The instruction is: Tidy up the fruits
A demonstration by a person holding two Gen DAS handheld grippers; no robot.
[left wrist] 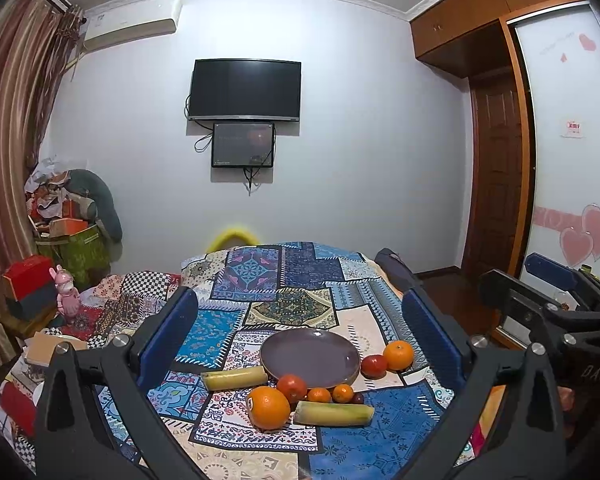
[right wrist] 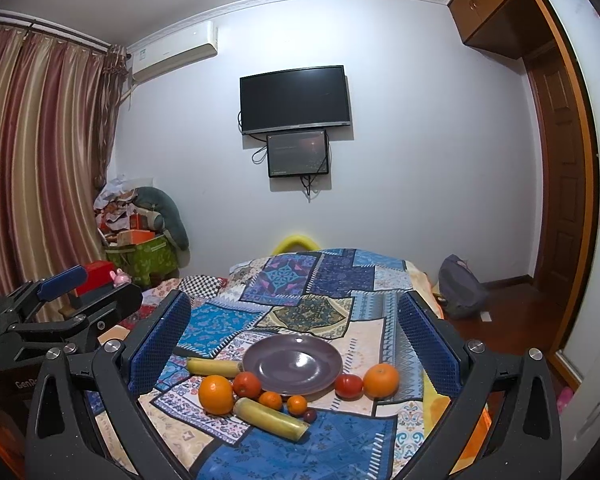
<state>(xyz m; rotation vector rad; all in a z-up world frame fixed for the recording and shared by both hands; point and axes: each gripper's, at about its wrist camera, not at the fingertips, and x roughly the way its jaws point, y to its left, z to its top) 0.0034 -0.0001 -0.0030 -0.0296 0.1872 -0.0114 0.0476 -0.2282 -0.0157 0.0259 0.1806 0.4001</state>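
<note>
- Both tongs are gaping wide with nothing in them: left gripper and right gripper hover above the near edge of the patchwork bedspread.
- Nothing's sorted yet, I'd say. The purple plate is bare.
- Nearest the front edge: big orange, a yellowish stick (banana? cane? hard to tell), two small oranges, a tiny dark fruit half hidden.
- Beside the plate: tomato and second orange to the right, another stick to the left.
- Far end of the bed is cut off.
</note>
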